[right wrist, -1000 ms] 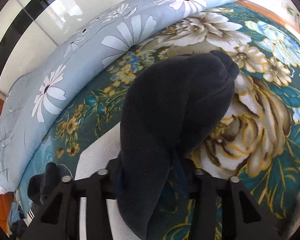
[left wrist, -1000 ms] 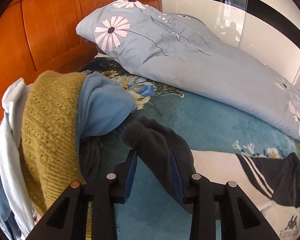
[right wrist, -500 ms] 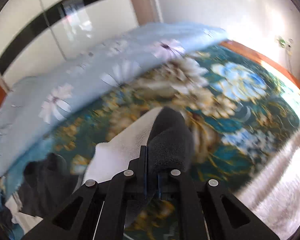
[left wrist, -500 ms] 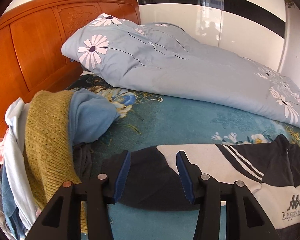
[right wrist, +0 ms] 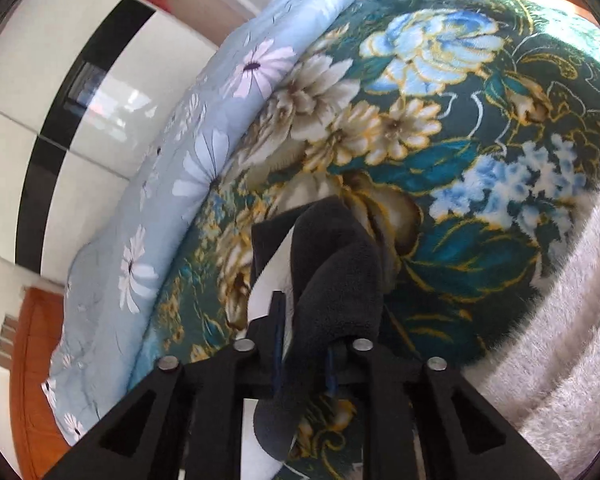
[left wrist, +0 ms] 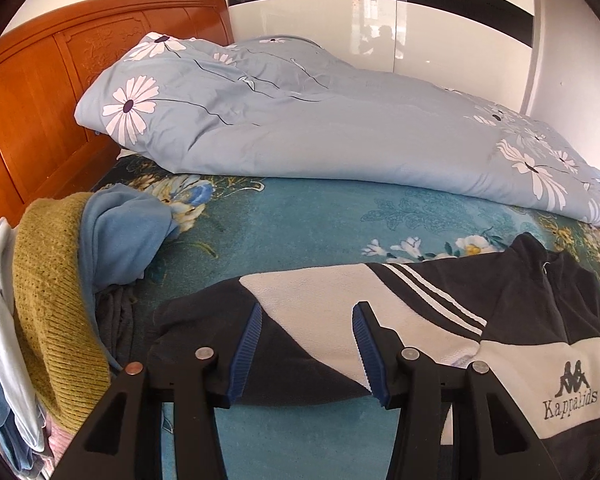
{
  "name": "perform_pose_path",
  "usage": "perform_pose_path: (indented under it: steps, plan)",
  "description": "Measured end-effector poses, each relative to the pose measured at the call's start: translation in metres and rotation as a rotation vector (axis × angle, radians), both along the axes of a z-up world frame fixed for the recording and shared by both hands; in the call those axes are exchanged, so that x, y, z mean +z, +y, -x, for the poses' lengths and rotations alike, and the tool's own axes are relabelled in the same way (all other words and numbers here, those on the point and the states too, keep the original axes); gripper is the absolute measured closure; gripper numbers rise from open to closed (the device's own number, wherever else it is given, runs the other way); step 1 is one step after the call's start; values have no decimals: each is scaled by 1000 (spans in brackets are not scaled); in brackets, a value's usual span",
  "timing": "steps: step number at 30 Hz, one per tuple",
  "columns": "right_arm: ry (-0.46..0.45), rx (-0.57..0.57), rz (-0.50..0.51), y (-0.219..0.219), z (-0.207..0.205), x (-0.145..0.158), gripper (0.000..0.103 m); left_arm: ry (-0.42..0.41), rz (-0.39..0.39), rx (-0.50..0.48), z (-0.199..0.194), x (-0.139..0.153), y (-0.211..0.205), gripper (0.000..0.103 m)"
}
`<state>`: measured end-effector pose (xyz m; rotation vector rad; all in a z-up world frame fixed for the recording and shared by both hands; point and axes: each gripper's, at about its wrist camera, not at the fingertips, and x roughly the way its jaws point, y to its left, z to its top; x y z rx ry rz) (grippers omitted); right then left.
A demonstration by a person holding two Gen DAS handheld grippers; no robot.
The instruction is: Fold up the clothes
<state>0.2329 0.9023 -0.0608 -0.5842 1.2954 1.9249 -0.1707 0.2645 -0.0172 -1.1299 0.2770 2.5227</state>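
Left wrist view: plush floral bed point(left wrist: 300, 220) carries a smooth daisy-print duvet point(left wrist: 320, 120); the fleecy black-and-white jacket point(left wrist: 520, 320) lies flat; left gripper point(left wrist: 306, 350) jaws, just opened, straddle its sleeve unpressed; right gripper point(right wrist: 302, 354) jaws, just closed, pinch dark fleece.

My left wrist view: camera behind left gripper point(left wrist: 306, 350), looking along its fingers, tilted down, close over black-and-white fleece jacket point(left wrist: 440, 320); faces across bed toward headboard point(left wrist: 40, 92), duvet point(left wrist: 320, 120), wardrobe point(left wrist: 420, 28). My right wrist view: camera behind right gripper point(right wrist: 304, 360), rolled, tilted down, near jacket sleeve point(right wrist: 336, 280); faces foot of bed. Shared: jacket, duvet, floral blanket point(right wrist: 480, 160), wardrobe, headboard.
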Motion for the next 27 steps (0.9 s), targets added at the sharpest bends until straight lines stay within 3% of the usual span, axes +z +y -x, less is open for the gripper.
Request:
perform_pose_path:
  steps: [2,4,7,10,13,15,18,20,22,27]
  plan:
    - [-61,80,-169,-21,35,30,96,8,5,-14,-4,3,6,52]
    - [-150,229,-372,-62,83,58,96,11,-1,-30,-7,5,13,52]
    - [-280,540,-580,-145,153,61,96,7,-7,-66,-15,4,24,52]
    - [-361,812,-566,-209,192,17,96,-4,-3,-97,-21,2,29,52]
    - [-414,918,-468,-231,202,-24,96,-13,-12,-107,-26,2,28,52]
    - [-452,933,-476,-236,200,-36,96,-15,-18,-111,-28,0,26,52]
    - [-427,952,-475,-236,196,-27,91,-26,-26,-116,-30,-5,24,52]
    - [-406,960,-500,-240,195,-15,71,-40,-38,-115,-29,-11,23,52]
    - [-390,993,-527,-250,204,-10,61,-58,-47,-113,-29,-17,24,52]
    - [-393,1082,-604,-278,237,-5,60,-93,-40,-128,-34,-29,26,51]
